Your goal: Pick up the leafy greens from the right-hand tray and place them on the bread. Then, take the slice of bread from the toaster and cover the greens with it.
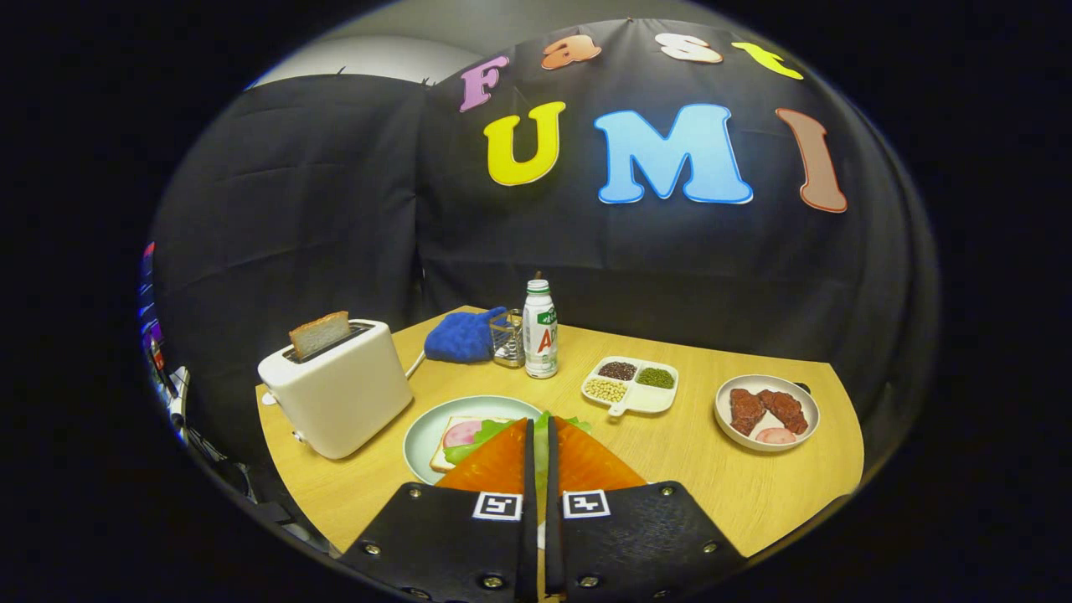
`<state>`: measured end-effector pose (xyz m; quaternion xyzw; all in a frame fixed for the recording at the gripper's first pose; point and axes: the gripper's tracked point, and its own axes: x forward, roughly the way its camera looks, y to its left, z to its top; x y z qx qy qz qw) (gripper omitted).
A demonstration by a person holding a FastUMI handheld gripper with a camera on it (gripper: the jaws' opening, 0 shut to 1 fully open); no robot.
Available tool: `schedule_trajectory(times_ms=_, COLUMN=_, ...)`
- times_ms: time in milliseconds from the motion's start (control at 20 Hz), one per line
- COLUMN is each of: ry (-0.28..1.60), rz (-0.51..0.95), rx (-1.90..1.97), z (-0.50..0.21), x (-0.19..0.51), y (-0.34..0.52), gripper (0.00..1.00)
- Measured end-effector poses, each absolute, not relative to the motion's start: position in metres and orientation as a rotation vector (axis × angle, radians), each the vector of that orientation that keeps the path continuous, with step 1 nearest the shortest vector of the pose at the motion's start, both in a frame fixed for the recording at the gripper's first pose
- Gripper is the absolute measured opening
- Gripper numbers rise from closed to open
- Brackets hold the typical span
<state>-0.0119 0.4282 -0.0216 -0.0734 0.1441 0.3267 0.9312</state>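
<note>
Gripper (537, 435) fingers nearly closed, pinching leafy greens (474, 437) over bread (444, 456) on plate (419, 435), apparently about to release; toaster (335, 394) slice (320, 333) stands popped up, ready to grab.

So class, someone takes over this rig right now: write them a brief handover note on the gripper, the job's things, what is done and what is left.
Gripper: fingers nearly closed, a thin strip of the leafy greens showing in the narrow gap; whether both press on it cannot be told.
Greens lie on the bread with a pink slice, on the pale green plate, just ahead of the fingers.
The second bread slice stands in the white toaster, left of the plate.
Done: greens are on the bread.
Left: take the toaster slice and cover the greens.
</note>
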Motion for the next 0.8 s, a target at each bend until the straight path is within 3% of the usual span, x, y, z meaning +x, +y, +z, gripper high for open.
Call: schedule_trajectory(times_ms=800, ry=0.369, rz=0.719, rx=-0.117, z=-0.095, x=0.019, y=0.526, gripper=0.04)
